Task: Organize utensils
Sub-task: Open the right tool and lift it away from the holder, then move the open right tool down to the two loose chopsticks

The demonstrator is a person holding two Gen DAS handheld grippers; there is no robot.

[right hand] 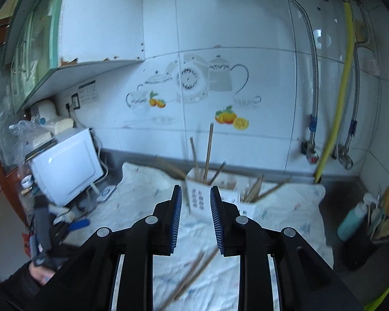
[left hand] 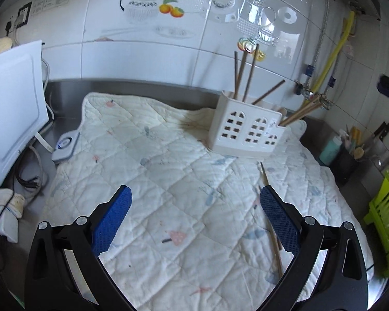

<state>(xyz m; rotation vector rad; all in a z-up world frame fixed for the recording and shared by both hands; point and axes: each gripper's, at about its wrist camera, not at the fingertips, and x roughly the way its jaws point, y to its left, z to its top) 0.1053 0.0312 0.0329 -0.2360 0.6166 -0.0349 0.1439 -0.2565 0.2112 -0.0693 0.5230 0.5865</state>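
Note:
A white house-shaped utensil holder (left hand: 246,129) stands on a quilted cloth (left hand: 155,155) near the wall, with several chopsticks upright in it. Two loose chopsticks (left hand: 265,178) lie on the cloth in front of it, running down past the right finger of my left gripper (left hand: 194,191), which is wide open and holds nothing. In the right wrist view my right gripper (right hand: 196,189) hangs above the cloth facing the holder (right hand: 233,198), its jaws a narrow gap apart with nothing between them. The loose chopsticks (right hand: 192,272) lie blurred below it.
A white appliance (left hand: 10,103) with cables and a small grey device (left hand: 66,145) sit left of the cloth. At the right are a teal bottle (left hand: 330,150), a dark utensil cup (left hand: 350,160) and a green basket (left hand: 386,215). A person's hand (right hand: 42,269) shows low left.

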